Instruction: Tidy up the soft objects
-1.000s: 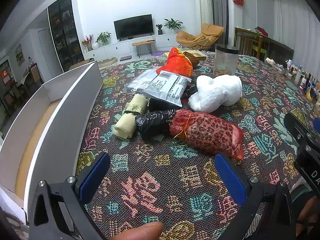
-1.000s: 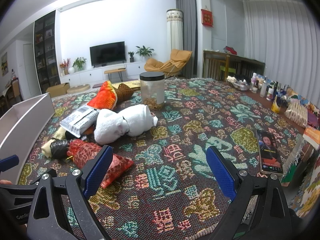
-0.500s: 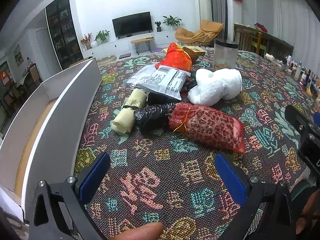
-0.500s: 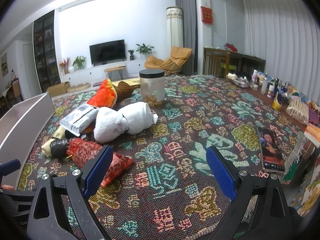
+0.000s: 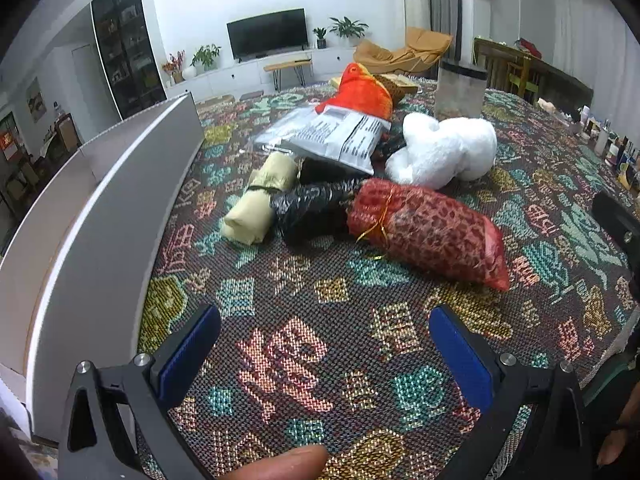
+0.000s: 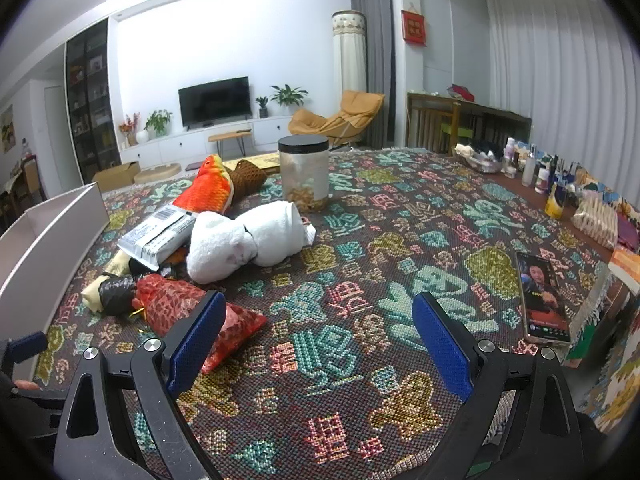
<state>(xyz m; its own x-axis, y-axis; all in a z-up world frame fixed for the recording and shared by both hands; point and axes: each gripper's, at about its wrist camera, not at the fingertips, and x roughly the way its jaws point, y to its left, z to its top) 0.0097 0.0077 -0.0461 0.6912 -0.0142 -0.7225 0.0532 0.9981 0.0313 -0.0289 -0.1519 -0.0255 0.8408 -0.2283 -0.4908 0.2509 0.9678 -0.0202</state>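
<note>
Living-room tabletop [image 5: 304,360] with the patterned cloth: left gripper [image 5: 324,344] has crept closer to the red mesh bag [image 5: 428,228] at 1 o'clock, both grippers' jaws apart and empty, right gripper [image 6: 320,336] basically unchanged, so pickup looks next.

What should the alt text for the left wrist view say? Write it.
Open left gripper hovers over a patterned tablecloth, facing a pile: red mesh bag, black bag, cream roll, white plush. A grey box stands left.

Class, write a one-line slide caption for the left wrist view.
Open left gripper hovers before red mesh bag, black plastic bag and white plush toy.
</note>
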